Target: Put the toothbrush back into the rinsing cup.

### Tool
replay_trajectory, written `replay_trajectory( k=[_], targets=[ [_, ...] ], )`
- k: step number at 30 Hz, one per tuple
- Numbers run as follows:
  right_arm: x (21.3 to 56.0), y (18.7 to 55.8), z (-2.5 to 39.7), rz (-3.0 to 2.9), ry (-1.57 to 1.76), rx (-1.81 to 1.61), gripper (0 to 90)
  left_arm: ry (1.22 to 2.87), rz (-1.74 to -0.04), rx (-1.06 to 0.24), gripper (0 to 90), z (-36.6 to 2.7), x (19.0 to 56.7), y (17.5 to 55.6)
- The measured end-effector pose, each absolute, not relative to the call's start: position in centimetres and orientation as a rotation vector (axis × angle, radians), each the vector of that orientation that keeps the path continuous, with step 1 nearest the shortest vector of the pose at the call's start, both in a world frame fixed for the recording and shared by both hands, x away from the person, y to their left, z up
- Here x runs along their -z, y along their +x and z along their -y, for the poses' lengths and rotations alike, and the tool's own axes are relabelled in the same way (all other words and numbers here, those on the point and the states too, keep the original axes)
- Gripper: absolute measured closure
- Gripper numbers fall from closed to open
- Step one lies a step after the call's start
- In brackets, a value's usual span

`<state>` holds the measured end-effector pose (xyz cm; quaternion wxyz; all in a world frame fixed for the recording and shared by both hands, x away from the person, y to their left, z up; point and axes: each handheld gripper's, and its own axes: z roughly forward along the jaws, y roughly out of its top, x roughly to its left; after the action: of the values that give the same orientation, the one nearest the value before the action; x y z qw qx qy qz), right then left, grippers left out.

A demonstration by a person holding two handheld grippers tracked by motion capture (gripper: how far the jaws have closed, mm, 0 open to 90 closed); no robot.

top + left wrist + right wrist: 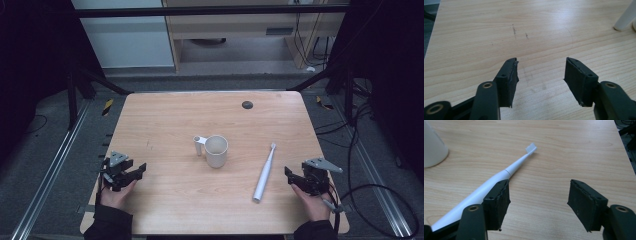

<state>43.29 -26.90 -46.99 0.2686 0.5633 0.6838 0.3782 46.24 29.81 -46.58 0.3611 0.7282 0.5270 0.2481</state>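
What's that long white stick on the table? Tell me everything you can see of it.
It is an electric toothbrush, white and smooth like plastic, with a thick handle tapering to a thin neck and a small bristled head. It lies flat on the wooden table, head pointing away from the person, right of the mug, untouched, beside the right gripper.

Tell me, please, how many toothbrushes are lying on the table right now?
1. The white electric toothbrush lies flat on the table, right of the white mug and just left of the open right gripper, bristle end pointing away from the person.
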Motion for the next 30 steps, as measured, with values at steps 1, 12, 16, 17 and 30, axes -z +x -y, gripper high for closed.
replay_trajectory(
  k=[1,12,16,17,30],
  targets=[
    [47.0,43.3,26.9,-1.844,1.519,-1.02,33.9,1.886,-1.364,-0.626,43.8,-29.8,46.6,46.3],
    [46.3,42.6,25.7,-1.872,1.458,-1.067,42.4,1.899,-1.362,-0.599,45.7,-29.7,46.6,46.3],
    [46.1,42.5,25.0,-1.916,1.438,-1.094,47.1,1.903,-1.356,-0.604,47.2,-29.6,46.6,46.2],
    [46.1,42.5,25.0,-1.916,1.438,-1.094,47.1,1.903,-1.356,-0.604,47.7,-29.6,46.6,46.2],
    [45.6,42.2,22.9,-2.0,1.372,-1.137,65.3,1.927,-1.348,-0.601,53.3,-29.3,46.6,46.2]
  ],
)
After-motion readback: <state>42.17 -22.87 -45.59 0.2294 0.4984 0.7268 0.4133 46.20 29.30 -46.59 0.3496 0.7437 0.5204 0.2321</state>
